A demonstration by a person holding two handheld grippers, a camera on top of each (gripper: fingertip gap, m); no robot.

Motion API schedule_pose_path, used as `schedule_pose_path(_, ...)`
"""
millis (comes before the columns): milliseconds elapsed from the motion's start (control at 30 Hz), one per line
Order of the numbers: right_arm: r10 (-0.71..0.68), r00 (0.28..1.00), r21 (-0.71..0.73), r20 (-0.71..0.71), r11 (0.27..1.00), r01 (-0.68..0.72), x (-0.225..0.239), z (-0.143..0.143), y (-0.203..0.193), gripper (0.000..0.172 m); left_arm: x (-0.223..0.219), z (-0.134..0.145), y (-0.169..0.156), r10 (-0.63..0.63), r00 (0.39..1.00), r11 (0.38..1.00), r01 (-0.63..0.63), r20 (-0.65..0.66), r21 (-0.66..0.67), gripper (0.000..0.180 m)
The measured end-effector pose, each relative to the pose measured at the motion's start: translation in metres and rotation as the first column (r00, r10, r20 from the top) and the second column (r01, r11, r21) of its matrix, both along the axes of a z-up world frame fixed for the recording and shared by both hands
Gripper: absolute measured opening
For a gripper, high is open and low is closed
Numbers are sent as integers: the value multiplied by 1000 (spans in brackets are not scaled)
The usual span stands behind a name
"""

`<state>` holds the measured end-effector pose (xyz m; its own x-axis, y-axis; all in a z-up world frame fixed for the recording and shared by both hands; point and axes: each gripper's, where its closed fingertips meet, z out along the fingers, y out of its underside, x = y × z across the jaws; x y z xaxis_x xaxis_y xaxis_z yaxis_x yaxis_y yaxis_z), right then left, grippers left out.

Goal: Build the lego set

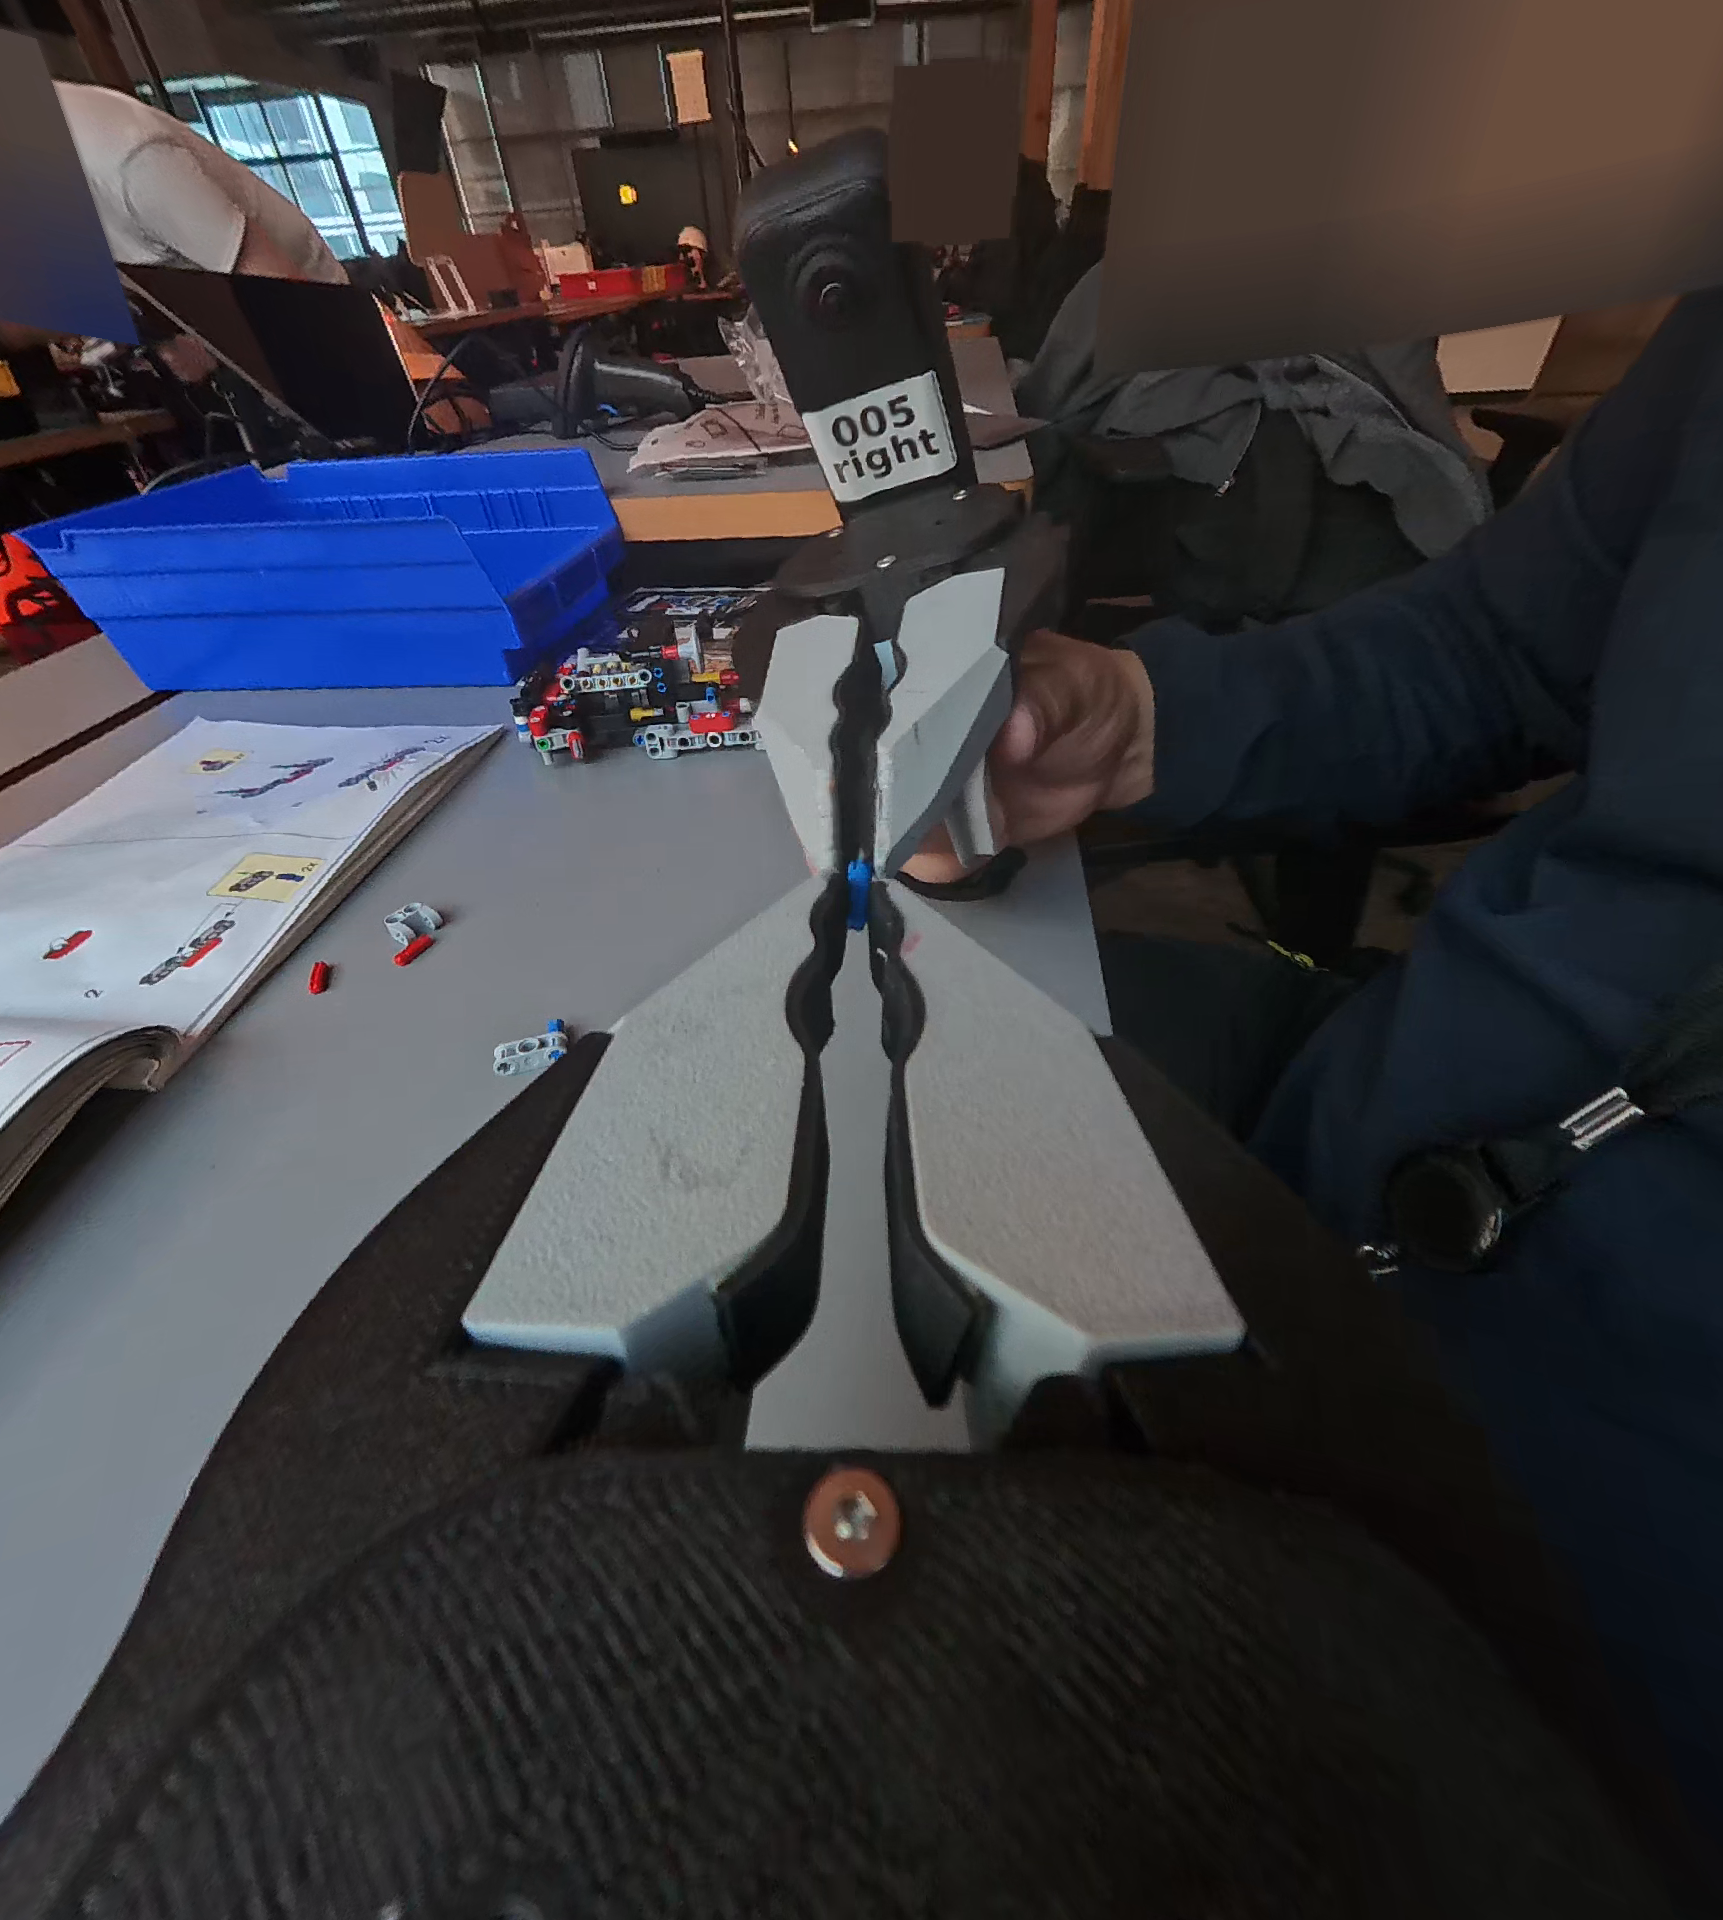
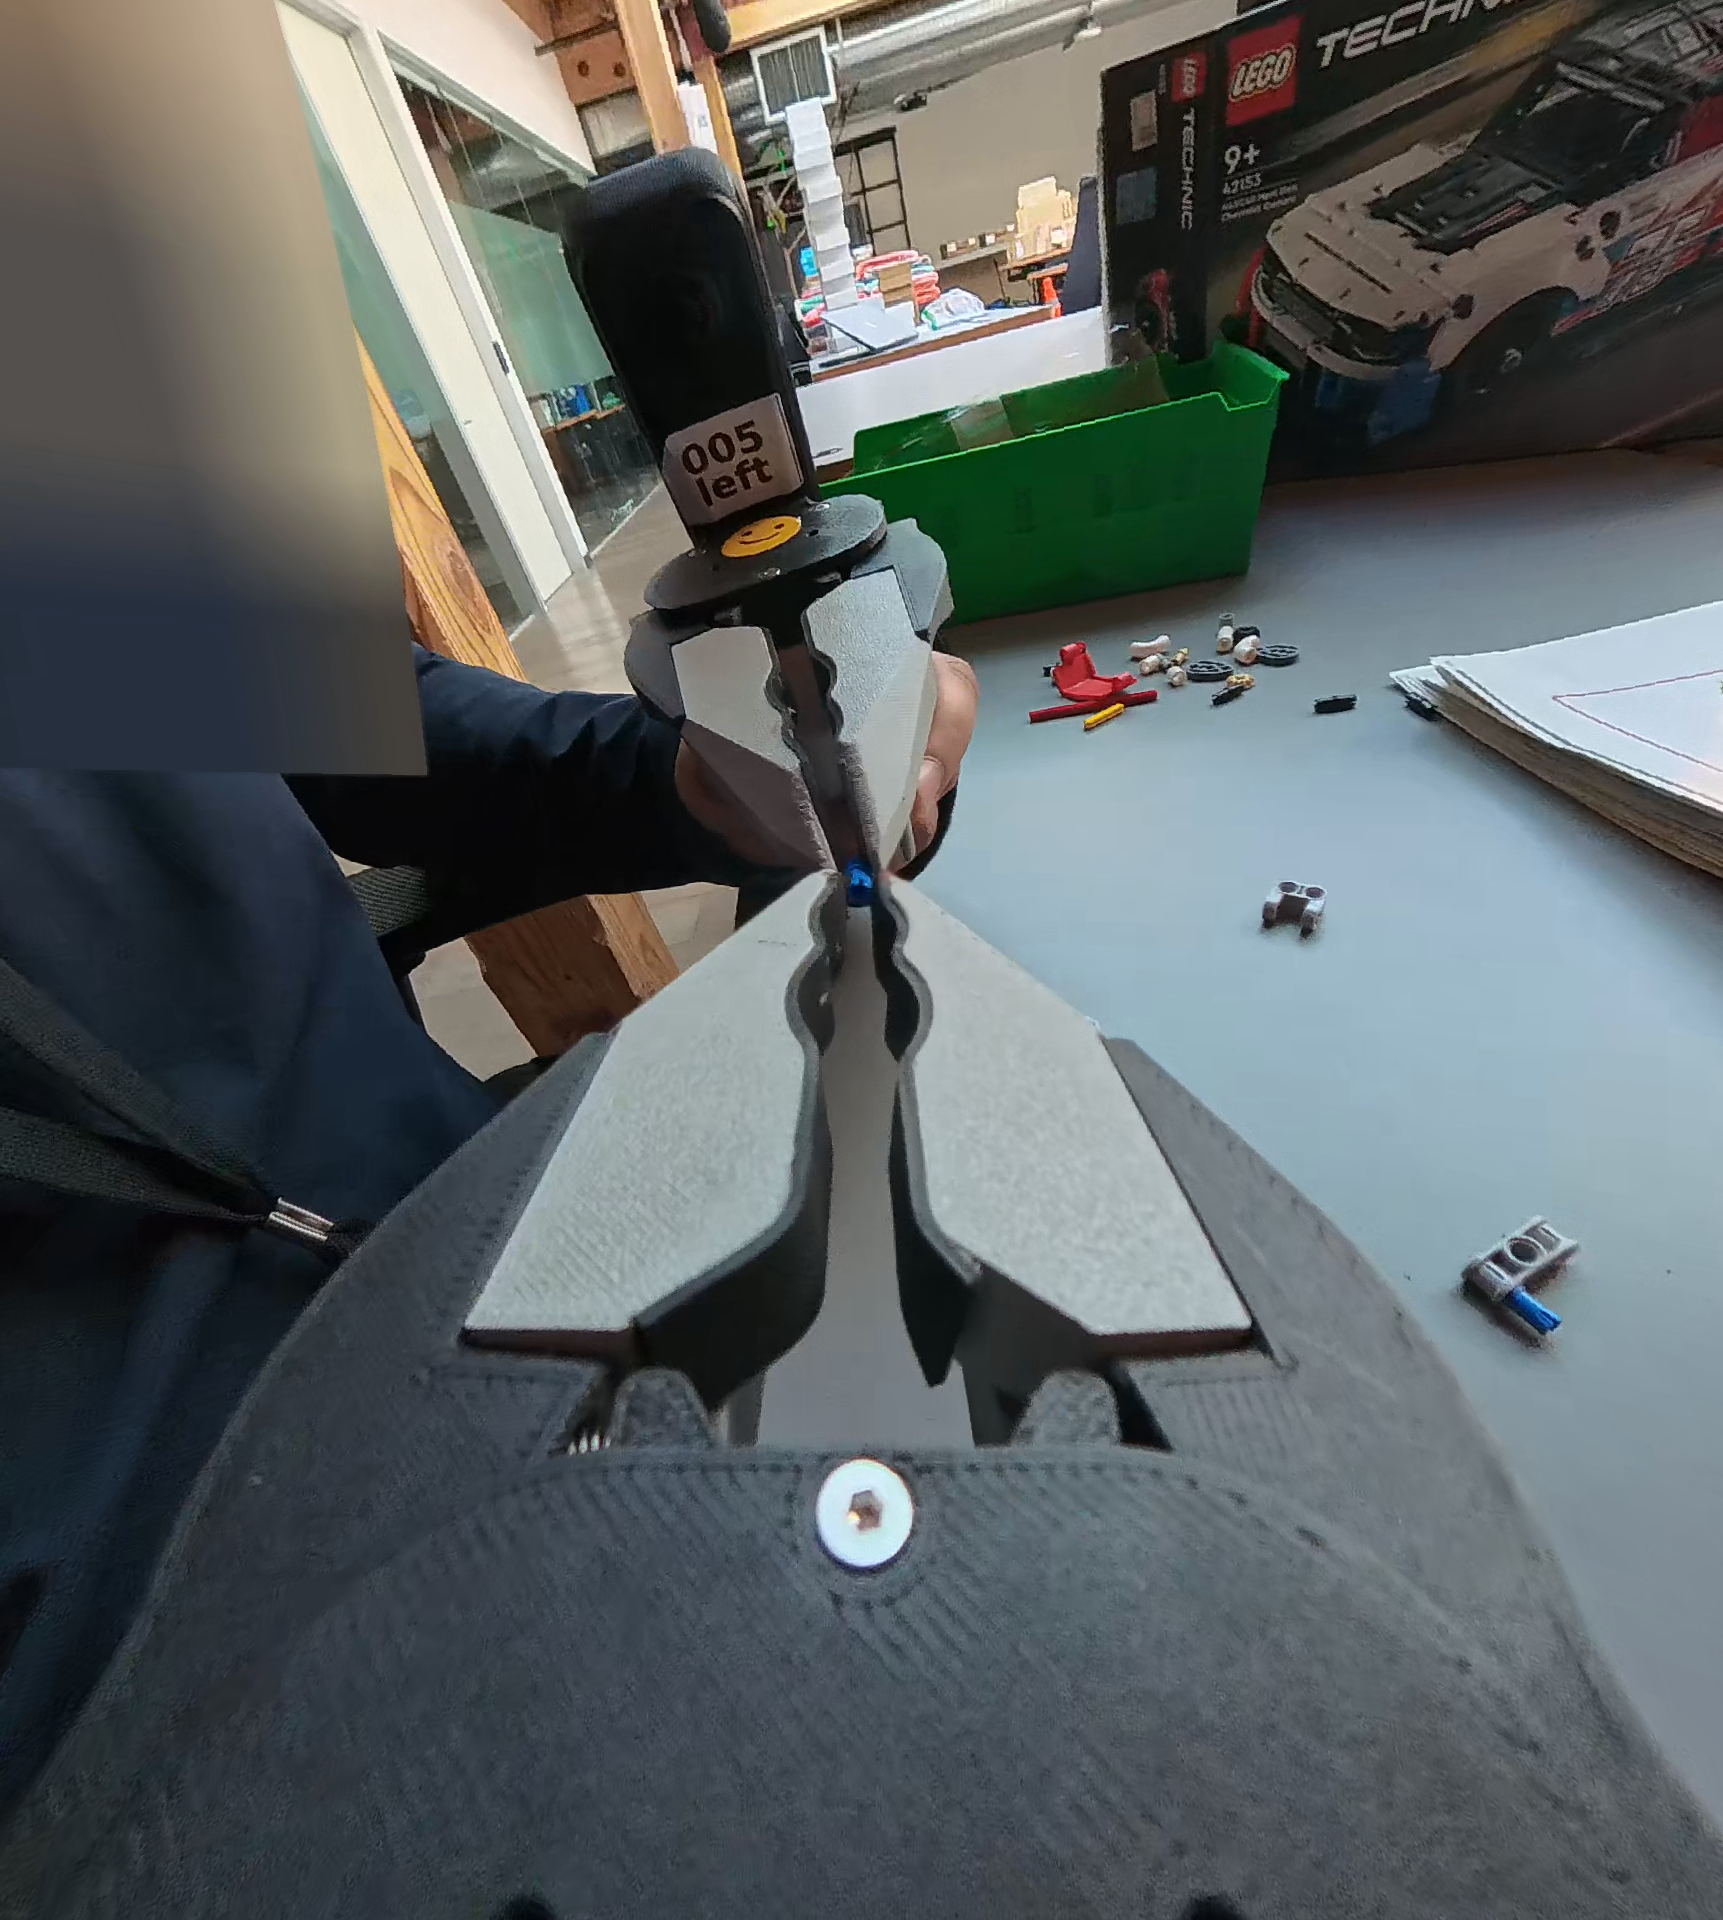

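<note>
My two grippers meet tip to tip above the grey table point(image 1: 545, 914). A small blue pin point(image 1: 857, 896) sits between them. In the left wrist view my left gripper point(image 1: 852, 914) is shut, with the pin's near end pinched between its black pads. My right gripper point(image 1: 862, 854) comes from above, held by a hand, and its tips close on the pin's far end. In the right wrist view the same blue pin point(image 2: 857, 881) sits at the tips of my shut right gripper point(image 2: 852, 904), and the left gripper point(image 2: 852, 857) pinches it from the other side.
A blue bin point(image 1: 317, 571), an open instruction booklet point(image 1: 161, 883), a partly built model point(image 1: 628, 696), red pins point(image 1: 410, 951) and a grey connector point(image 1: 530, 1049) lie to the left. A green bin point(image 2: 1065, 499), a toy box point(image 2: 1511, 208), loose parts point(image 2: 1179, 665) and grey connectors point(image 2: 1293, 906) lie to the right.
</note>
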<state>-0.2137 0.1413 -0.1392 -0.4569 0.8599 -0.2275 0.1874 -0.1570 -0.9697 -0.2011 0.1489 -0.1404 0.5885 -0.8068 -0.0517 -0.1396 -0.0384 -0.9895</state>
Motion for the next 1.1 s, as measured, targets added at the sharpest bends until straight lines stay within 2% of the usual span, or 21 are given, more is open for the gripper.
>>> schedule_pose_path(200, 1, 1000, 11, -8, 1000, -1, 1, 2, -2, 1, 1, 2, 0, 11, 1000, 999, -10, -12, 40, 1)
schedule_pose_path(300, 0, 1000, 39, 4, 999, 0, 1, -2, 0, 1, 2, -1, 0, 8, 1000, 1000, -7, -23, 16, 1)
schedule_pose_path(367, -58, 996, 132, 74, 990, 48, -2, -16, 10, 1, -10, -17, 5, 20, 991, 998, -28, -129, -53, 11)
schedule_pose_path(500, -133, 957, 280, 259, 958, 58, -4, -43, 32, 2, -60, -47, 21, 58, 931, 982, -119, -361, -149, 21)
schedule_pose_path(567, -141, 940, 308, 310, 950, 41, -6, -49, 37, 1, -66, -57, 20, -36, 936, 964, -60, -350, -260, 26)
schedule_pose_path(633, -129, 928, 345, 350, 939, 1, -9, -55, 37, 2, -65, -72, 20, -116, 939, 918, -23, -323, -396, 33)
schedule_pose_path(800, -108, 893, 415, 437, 905, -94, -23, -72, 40, 1, -63, -102, 28, -137, 895, 911, -55, -425, -409, 23)
schedule_pose_path(833, -104, 885, 428, 453, 896, -114, -26, -75, 40, 1, -61, -106, 27, -154, 887, 908, -47, -436, -416, 25)
schedule_pose_path(1000, -111, 850, 514, 515, 834, -202, -35, -88, 40, 1, -59, -105, 28, -181, 885, 910, -14, -428, -414, 13)
schedule_pose_path(1100, -103, 837, 521, 538, 821, -233, -37, -89, 37, 1, -56, -106, 25, -199, 876, 917, 8, -439, -399, 6)
